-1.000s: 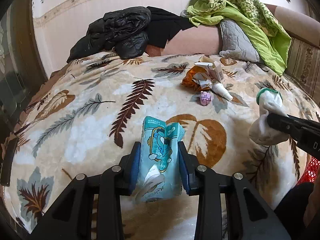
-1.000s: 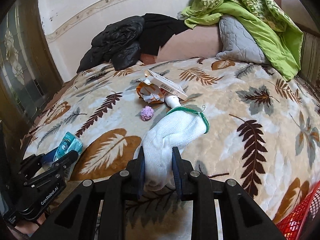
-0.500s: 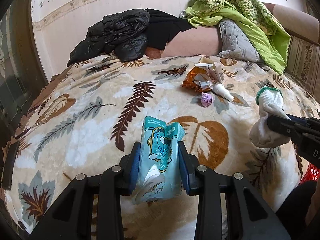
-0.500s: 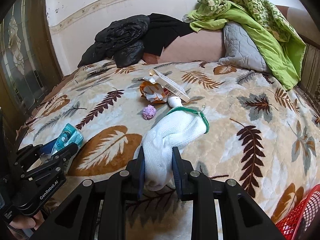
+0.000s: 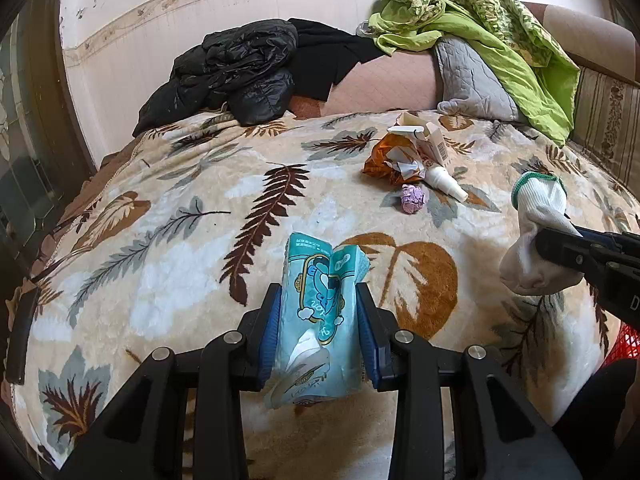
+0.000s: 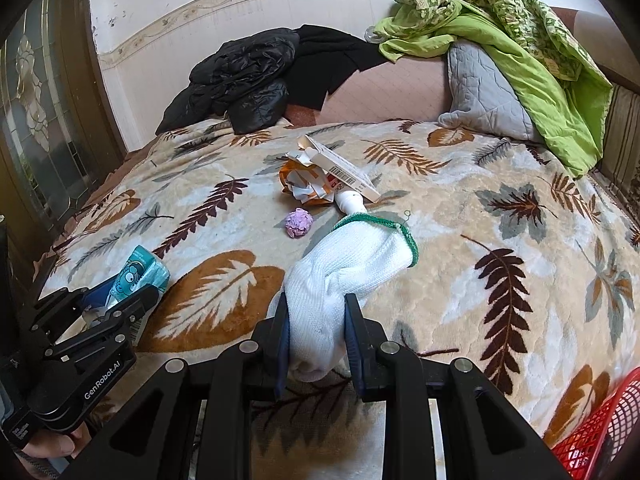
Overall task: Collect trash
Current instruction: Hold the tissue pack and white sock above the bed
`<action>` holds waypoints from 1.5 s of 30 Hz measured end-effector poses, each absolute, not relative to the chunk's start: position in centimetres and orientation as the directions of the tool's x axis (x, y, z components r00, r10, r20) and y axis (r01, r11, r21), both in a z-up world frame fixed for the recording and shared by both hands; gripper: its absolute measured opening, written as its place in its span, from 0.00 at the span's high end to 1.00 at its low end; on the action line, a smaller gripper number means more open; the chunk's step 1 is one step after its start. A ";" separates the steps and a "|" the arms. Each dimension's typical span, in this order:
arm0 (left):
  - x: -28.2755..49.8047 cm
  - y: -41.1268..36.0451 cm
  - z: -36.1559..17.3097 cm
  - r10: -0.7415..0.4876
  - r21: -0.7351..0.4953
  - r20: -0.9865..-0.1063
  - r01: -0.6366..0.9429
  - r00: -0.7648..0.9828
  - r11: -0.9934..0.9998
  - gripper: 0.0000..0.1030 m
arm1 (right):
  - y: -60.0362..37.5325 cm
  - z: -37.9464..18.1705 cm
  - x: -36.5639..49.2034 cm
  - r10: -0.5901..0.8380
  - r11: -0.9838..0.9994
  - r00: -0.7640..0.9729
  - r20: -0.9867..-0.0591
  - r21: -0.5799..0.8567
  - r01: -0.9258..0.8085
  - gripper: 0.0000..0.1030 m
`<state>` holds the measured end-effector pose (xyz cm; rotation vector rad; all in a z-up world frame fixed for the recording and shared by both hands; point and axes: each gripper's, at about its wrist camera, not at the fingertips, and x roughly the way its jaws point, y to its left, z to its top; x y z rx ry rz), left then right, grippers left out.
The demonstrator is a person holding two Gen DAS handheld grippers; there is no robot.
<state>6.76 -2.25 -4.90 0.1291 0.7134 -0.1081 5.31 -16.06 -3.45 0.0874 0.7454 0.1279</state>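
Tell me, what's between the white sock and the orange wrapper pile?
In the right wrist view, a white bottle lies between the white sock and the orange wrapper pile; a purple paper ball sits just beside.

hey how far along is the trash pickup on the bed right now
Nothing visibly binned yet. In hand: left claw grips the blue tissue pack; right claw grips the white sock. Left on the blanket: purple paper ball, orange wrapper, carton, white bottle.
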 end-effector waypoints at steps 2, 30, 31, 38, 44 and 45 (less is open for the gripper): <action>6.7 -2.4 -4.8 -0.053 0.084 -0.657 0.143 0.752 0.986 0.67 | -16.1 -3.4 5.3 0.147 0.988 0.728 -0.670 0.127 -0.083 0.75; 6.4 -2.8 -4.9 -0.053 0.088 -0.655 0.146 0.754 0.985 0.67 | -16.4 -3.4 5.4 0.150 0.988 0.728 -0.668 0.130 -0.084 0.75; 6.5 -2.8 -4.9 -0.054 0.088 -0.654 0.148 0.755 0.985 0.67 | -16.4 -3.4 5.4 0.149 0.988 0.729 -0.668 0.130 -0.083 0.75; 6.7 -2.8 -4.9 -0.055 0.091 -0.653 0.150 0.756 0.984 0.67 | -16.9 -3.2 5.3 0.147 0.988 0.733 -0.665 0.138 -0.073 0.75; 6.7 -2.7 -5.0 -0.059 0.091 -0.652 0.155 0.756 0.984 0.67 | -17.2 -3.0 5.0 0.144 0.987 0.738 -0.660 0.150 -0.059 0.75; 6.8 -2.7 -5.0 -0.060 0.092 -0.651 0.157 0.757 0.983 0.67 | -17.3 -2.9 5.0 0.144 0.987 0.737 -0.660 0.153 -0.056 0.75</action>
